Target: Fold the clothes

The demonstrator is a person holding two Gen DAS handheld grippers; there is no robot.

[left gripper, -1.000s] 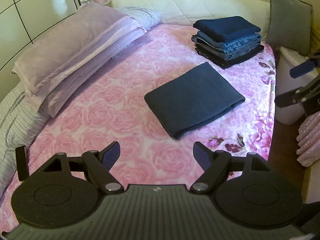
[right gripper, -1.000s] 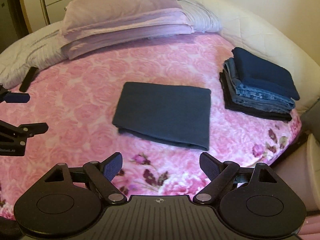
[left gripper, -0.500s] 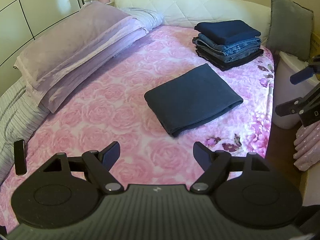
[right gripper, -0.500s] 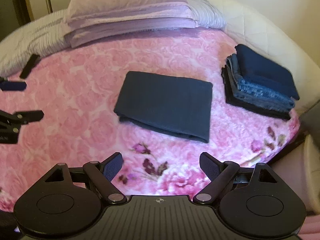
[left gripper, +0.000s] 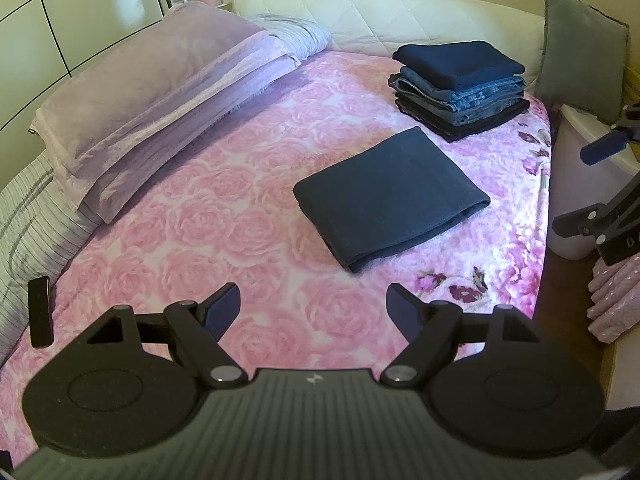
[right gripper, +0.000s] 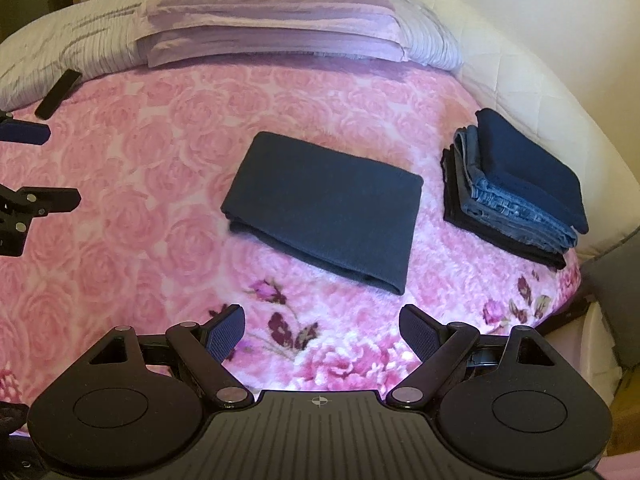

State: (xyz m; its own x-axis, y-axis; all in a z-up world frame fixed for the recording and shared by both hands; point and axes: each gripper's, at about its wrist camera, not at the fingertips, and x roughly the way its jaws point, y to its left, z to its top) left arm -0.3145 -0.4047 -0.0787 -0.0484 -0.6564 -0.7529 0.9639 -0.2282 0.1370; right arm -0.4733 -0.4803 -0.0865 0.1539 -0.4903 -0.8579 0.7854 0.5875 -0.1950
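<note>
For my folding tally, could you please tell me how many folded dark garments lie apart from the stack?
1. The folded dark garment lies alone mid-bed on the pink blanket, beside the stack; none other shows.

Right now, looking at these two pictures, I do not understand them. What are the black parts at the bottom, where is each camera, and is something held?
The black parts are two hand-held grippers; a person carries one in each hand. Each picture comes from a camera on one gripper, looking forward between its fingers. One shows the left gripper, the other the right gripper. Both are open and hold nothing.

Below them is a bed with a pink rose blanket. On it lies one folded dark garment, lying alone. Behind it is a stack of folded clothes. Lilac pillows and a small black object are also there.
</note>
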